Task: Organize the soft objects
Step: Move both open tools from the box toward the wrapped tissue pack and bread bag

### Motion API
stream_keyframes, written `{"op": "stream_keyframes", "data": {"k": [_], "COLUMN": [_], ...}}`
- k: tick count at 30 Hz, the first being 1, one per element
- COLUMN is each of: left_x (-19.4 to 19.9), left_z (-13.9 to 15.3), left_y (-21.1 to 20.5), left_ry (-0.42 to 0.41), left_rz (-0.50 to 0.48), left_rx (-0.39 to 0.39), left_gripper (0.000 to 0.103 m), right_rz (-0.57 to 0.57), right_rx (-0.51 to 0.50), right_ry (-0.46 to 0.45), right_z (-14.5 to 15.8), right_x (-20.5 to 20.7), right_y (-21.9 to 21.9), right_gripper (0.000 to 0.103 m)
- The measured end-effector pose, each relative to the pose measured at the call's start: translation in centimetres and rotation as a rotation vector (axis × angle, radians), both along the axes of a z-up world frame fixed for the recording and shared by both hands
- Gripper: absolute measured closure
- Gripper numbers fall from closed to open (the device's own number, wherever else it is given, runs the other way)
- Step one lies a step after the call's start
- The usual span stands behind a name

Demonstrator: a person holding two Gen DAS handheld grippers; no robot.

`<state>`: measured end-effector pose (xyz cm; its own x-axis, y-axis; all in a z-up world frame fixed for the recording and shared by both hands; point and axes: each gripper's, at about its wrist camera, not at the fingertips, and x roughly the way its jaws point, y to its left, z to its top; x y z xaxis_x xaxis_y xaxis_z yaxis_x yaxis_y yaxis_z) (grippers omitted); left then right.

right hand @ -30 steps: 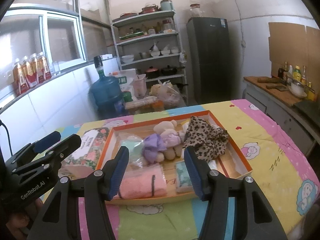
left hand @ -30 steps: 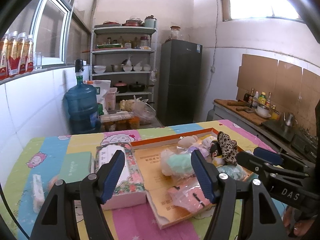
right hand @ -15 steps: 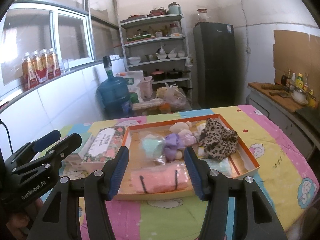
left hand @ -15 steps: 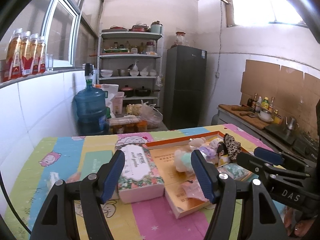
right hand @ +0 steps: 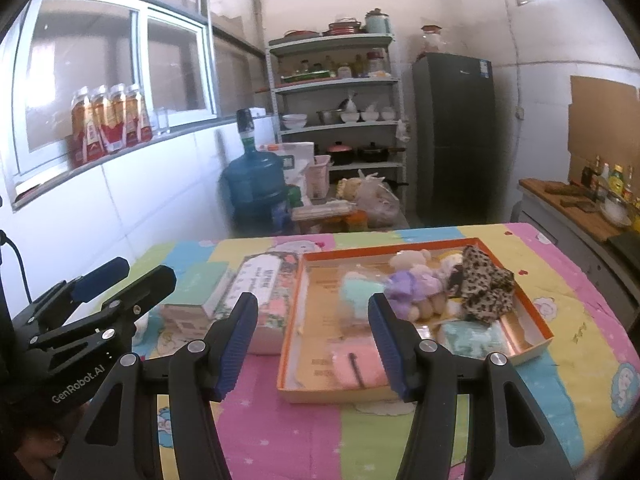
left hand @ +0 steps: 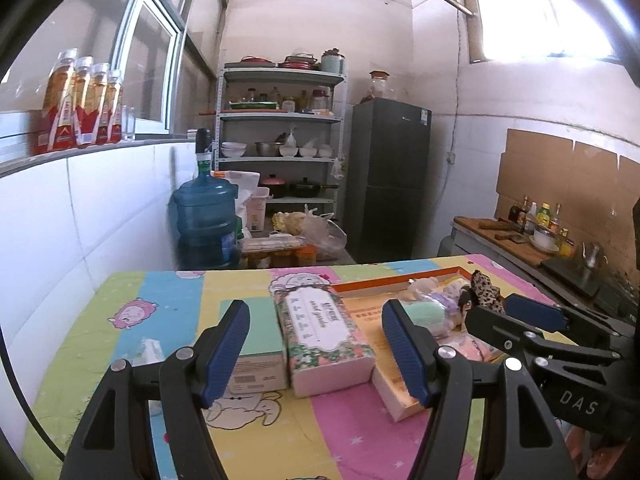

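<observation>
Fingers (left hand: 226, 350) of both hands gape empty above the table (right hand: 280, 432), floral box (left hand: 326, 344) beside the toy-filled tray (right hand: 532, 312).

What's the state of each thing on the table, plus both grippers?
left gripper: open, empty, above the table
right gripper: open, empty
orange tray: open-topped, holds the soft items
plush bear: lying in the tray
leopard cloth: crumpled in the tray
pink towel: folded, at the tray's near edge
floral tissue box: flat on the table, beside the tray
green box: flat, beside the tissue box
</observation>
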<state>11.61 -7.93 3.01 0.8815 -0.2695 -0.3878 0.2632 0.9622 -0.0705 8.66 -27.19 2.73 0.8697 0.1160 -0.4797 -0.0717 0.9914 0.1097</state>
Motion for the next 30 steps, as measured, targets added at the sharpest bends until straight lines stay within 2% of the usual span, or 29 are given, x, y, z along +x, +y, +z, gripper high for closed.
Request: {"op": "stream_keyframes", "data": {"k": [20,30], "left_x": [0.1,0.8], "left_z": [-1.0,-3.6], "left_y": [7.4,12.3], "left_ry": [0.018,0.076], "left_rz": [0.088,0.163], "left_rx": [-0.026,-0.036], "left_gripper": [0.035,0.035], "right_rz": [0.096,0.136], "right_rx": [-0.029,-0.035], "right_ry": [0.000,0.013], "right_z": [-0.2,-0.9], "right_x": [0.7,1.2], "right_y": [7.0,9.8], "right_gripper": [0.044,0.044]}}
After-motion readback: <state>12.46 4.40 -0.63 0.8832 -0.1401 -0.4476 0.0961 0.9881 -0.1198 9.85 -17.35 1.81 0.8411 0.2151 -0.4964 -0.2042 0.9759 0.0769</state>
